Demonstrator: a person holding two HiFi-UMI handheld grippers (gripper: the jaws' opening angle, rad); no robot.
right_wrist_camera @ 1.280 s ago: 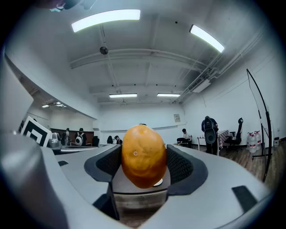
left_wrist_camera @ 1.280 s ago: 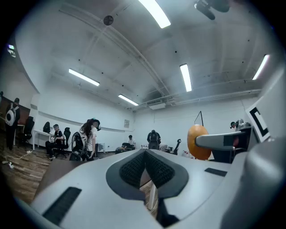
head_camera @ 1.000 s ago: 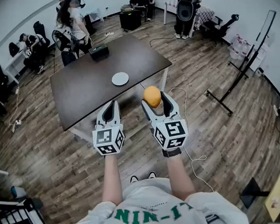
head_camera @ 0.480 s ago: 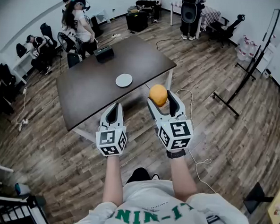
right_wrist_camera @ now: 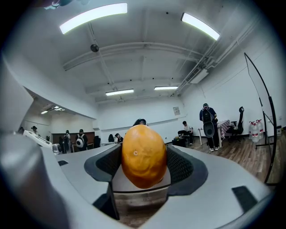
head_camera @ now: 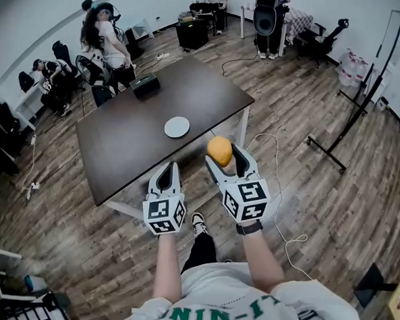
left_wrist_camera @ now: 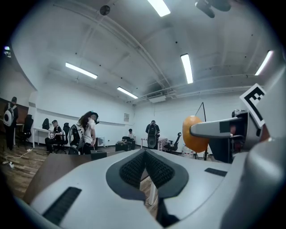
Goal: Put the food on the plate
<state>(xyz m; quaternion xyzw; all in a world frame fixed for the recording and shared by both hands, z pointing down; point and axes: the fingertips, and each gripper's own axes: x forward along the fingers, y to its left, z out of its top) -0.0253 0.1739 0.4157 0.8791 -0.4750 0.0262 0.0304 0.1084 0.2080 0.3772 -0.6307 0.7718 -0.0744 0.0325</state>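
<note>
An orange fruit (head_camera: pixel 219 150) (right_wrist_camera: pixel 143 155) sits between the jaws of my right gripper (head_camera: pixel 224 157), which is shut on it and held in the air short of the table. The fruit (left_wrist_camera: pixel 195 133) also shows at the right of the left gripper view. A small white plate (head_camera: pixel 177 127) lies near the middle of the dark brown table (head_camera: pixel 126 145), ahead and to the left of the fruit. My left gripper (head_camera: pixel 166 177) (left_wrist_camera: pixel 145 166) is shut with nothing in it, held beside the right one over the table's near edge.
A black box (head_camera: pixel 144 85) stands at the table's far edge. Several people (head_camera: pixel 103 35) and chairs are behind the table. A black stand (head_camera: pixel 362 98) and a white cable (head_camera: pixel 279 194) are on the wooden floor to the right.
The view has shifted: the table and plate now sit slightly closer and to the right. Both grippers keep their states, the fruit staying in the right one.
</note>
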